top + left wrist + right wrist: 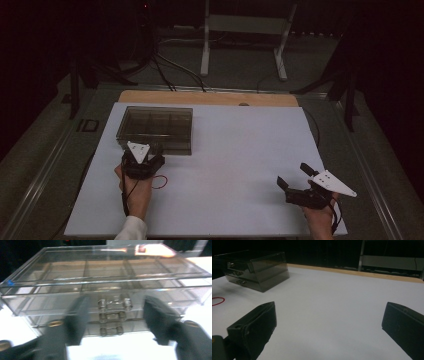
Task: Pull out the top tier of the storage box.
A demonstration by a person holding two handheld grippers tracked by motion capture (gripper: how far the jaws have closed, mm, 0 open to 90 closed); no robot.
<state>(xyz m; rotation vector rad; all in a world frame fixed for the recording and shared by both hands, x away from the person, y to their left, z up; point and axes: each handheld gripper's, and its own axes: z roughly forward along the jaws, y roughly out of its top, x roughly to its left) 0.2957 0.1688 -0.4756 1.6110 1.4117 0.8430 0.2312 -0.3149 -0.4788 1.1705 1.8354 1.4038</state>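
My left gripper [113,317] stood released, jaws astride the clear compartment box's [105,282] latch [111,315]; I judged centring there before clenching wise

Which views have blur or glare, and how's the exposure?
Left gripper view: black jaws smeared by motion blur, and a blown-out glare patch on the lid of the clear plastic compartment box, far right. High view: dim overall, dark surroundings, only the white table sheet reads well. Right gripper view: underexposed but fairly sharp; red rubber band is visible.
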